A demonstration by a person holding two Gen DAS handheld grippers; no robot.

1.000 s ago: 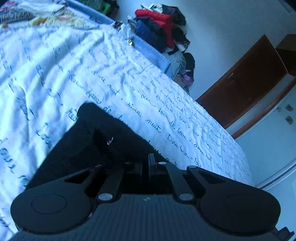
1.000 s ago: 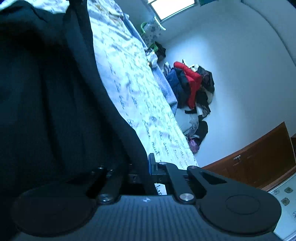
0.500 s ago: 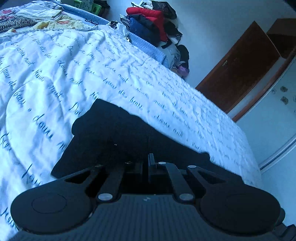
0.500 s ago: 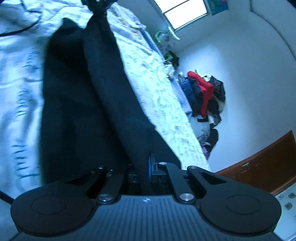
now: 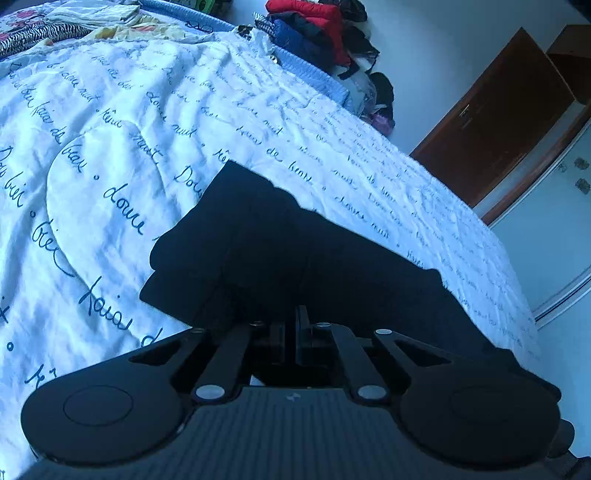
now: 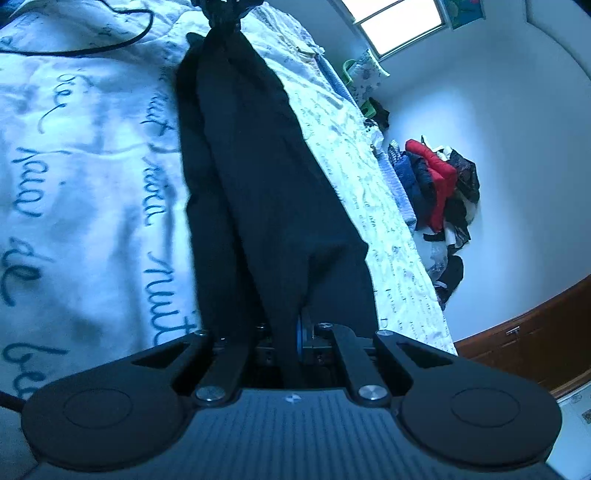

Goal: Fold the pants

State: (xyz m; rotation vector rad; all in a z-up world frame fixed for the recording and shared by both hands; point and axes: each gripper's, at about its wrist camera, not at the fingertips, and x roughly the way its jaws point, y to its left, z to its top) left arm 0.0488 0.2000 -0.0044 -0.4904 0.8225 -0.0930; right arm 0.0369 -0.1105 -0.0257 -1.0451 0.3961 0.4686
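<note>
The black pants (image 5: 280, 254) hang stretched between my two grippers above the bed. In the left wrist view my left gripper (image 5: 295, 332) is shut on one end of the pants, whose far part drapes onto the quilt. In the right wrist view my right gripper (image 6: 291, 332) is shut on the other end of the pants (image 6: 258, 177), which run as a long folded band up to the left gripper (image 6: 225, 11) at the top of the frame.
The bed is covered by a white quilt (image 5: 147, 122) with blue script. A pile of red and dark clothes (image 6: 439, 184) lies by the far wall. A wooden door (image 5: 502, 118) stands at the right. A black cable (image 6: 92, 44) lies on the quilt. Folded fabrics (image 5: 66, 22) lie at the bed's far end.
Both grippers have drawn apart and lifted, so the pants are pulled out into a long straight band. More quilt shows on both sides of the pants.
</note>
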